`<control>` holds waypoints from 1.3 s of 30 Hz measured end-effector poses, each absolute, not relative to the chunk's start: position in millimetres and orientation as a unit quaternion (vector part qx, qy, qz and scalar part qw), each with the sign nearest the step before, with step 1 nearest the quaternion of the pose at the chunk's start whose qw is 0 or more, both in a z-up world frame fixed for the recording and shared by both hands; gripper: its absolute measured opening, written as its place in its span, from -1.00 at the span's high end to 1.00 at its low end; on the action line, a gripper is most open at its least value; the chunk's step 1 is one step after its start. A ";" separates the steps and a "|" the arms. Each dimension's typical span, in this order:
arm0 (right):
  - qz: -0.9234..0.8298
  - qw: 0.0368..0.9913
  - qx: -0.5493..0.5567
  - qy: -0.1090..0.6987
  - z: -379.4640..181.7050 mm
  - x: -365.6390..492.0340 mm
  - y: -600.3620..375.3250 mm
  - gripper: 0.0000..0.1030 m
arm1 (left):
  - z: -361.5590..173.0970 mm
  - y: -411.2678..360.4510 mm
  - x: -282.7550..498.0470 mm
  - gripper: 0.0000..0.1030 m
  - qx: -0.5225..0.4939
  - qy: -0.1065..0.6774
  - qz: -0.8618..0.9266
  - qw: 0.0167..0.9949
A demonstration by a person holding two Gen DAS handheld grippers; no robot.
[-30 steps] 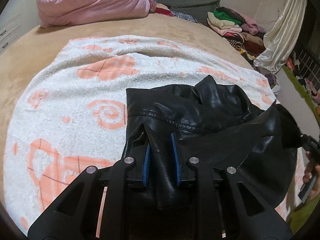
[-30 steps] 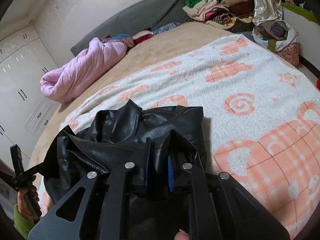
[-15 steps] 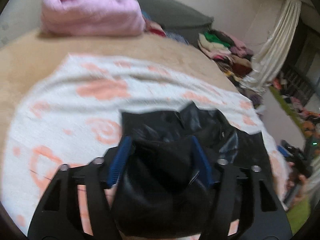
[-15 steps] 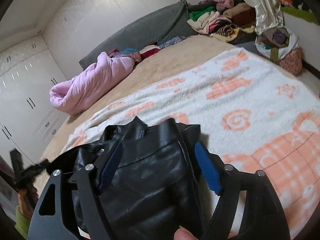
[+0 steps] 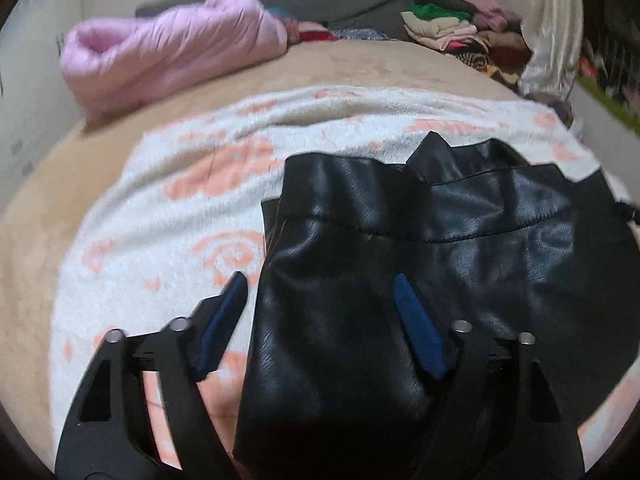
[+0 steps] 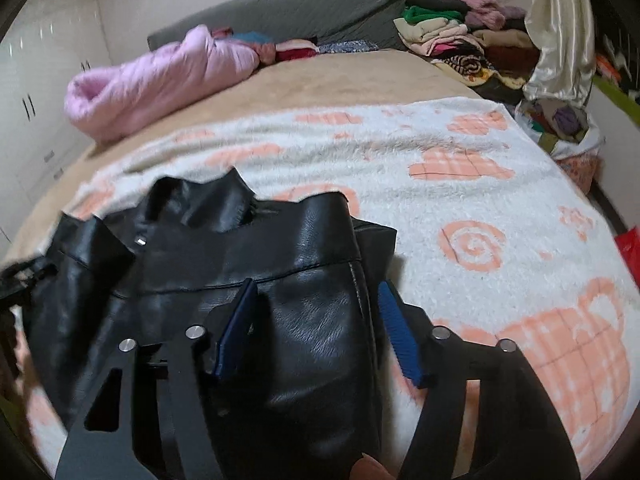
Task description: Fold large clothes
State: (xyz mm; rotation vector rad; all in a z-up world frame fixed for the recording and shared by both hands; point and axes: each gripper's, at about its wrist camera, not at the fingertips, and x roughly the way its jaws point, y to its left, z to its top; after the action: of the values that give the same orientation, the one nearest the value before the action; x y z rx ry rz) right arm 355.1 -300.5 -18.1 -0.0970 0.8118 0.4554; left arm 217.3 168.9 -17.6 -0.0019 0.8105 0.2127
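A black leather jacket (image 5: 460, 216) lies folded on a white blanket with orange patterns (image 5: 180, 240), its collar pointing away. My left gripper (image 5: 320, 278) hovers over the jacket's left edge. Its blue pads (image 5: 416, 332) stand apart and are closing, with the leather between them but not pinched. In the right wrist view the jacket (image 6: 312, 240) lies on the blanket (image 6: 480, 200). My right gripper (image 6: 318, 284) straddles the jacket's right edge. Its jaws are also closing, and its pads (image 6: 236, 328) are clear of the leather.
A rolled pink quilt (image 6: 160, 84) lies at the far left of the tan bed (image 6: 360, 72), in front of a grey headboard cushion (image 6: 312, 8). A pile of clothes (image 6: 448, 36), a cream curtain (image 6: 560, 40) and a full bag (image 6: 568, 120) stand at the far right. White wardrobes (image 6: 32, 100) line the left wall.
Both grippers were shut on folds of the jacket a second ago, then let go and spread wide. Their jaws now stand narrower than half a second ago. The jacket lies flatter.
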 end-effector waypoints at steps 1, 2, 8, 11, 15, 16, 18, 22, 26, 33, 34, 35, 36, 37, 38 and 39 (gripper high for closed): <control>0.215 0.893 -0.054 0.391 -21.0 355.9 -299.1 0.36 | -16.7 167.1 217.7 0.36 0.010 0.388 0.114 0.914; 0.206 0.896 -0.061 0.389 -22.3 355.2 -298.4 0.60 | -15.5 167.5 217.3 0.63 0.013 0.385 0.120 0.915; 0.227 0.915 -0.006 0.334 25.6 350.3 -317.2 0.76 | 22.4 189.5 214.5 0.87 -0.053 0.343 0.099 0.933; 0.223 0.924 0.027 0.309 44.3 359.0 -324.2 0.76 | 38.5 190.8 222.0 0.88 -0.053 0.322 0.101 0.940; 0.206 0.929 0.033 0.305 40.2 377.9 -320.1 0.76 | 38.4 199.1 242.9 0.88 -0.064 0.319 0.100 0.940; 0.201 0.929 0.030 0.310 34.9 384.1 -317.6 0.76 | 34.3 201.7 249.4 0.88 -0.070 0.322 0.099 0.939; 0.192 0.928 0.020 0.320 24.0 393.4 -311.7 0.78 | 26.9 201.9 256.7 0.88 -0.065 0.330 0.102 0.936; 0.170 0.925 -0.002 0.341 -0.9 404.3 -301.5 0.78 | 7.2 203.1 268.1 0.87 -0.057 0.357 0.110 0.926; 0.152 0.908 -0.010 0.390 -32.3 415.4 -296.1 0.74 | -19.0 210.8 274.0 0.78 -0.064 0.391 0.112 0.911; 0.145 0.895 -0.005 0.421 -55.7 421.1 -296.2 0.65 | -36.6 207.5 273.6 0.71 -0.052 0.407 0.119 0.904; 0.147 0.894 0.003 0.424 -57.1 421.1 -298.1 0.65 | -38.3 207.4 272.7 0.70 -0.052 0.406 0.121 0.904; 0.148 0.893 0.010 0.424 -57.8 421.3 -299.7 0.64 | -38.9 207.7 272.8 0.68 -0.052 0.406 0.122 0.904; 0.148 0.893 0.015 0.425 -57.4 420.2 -301.0 0.61 | -38.4 206.7 272.1 0.66 -0.049 0.404 0.126 0.905; 0.146 0.893 0.019 0.426 -57.6 419.3 -301.6 0.60 | -37.2 204.5 271.0 0.65 -0.042 0.402 0.130 0.905; 0.145 0.893 0.016 0.425 -57.3 417.9 -301.1 0.59 | -36.3 202.9 271.5 0.65 -0.035 0.401 0.133 0.906; 0.144 0.894 0.015 0.424 -55.8 416.2 -300.5 0.56 | -35.7 201.1 272.2 0.65 -0.030 0.401 0.135 0.906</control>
State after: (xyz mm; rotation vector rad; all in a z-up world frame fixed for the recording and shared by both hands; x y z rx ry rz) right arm 416.2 -300.5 -55.8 0.0310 0.8792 0.2984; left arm 272.2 201.2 -35.7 -0.0620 0.8284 0.2784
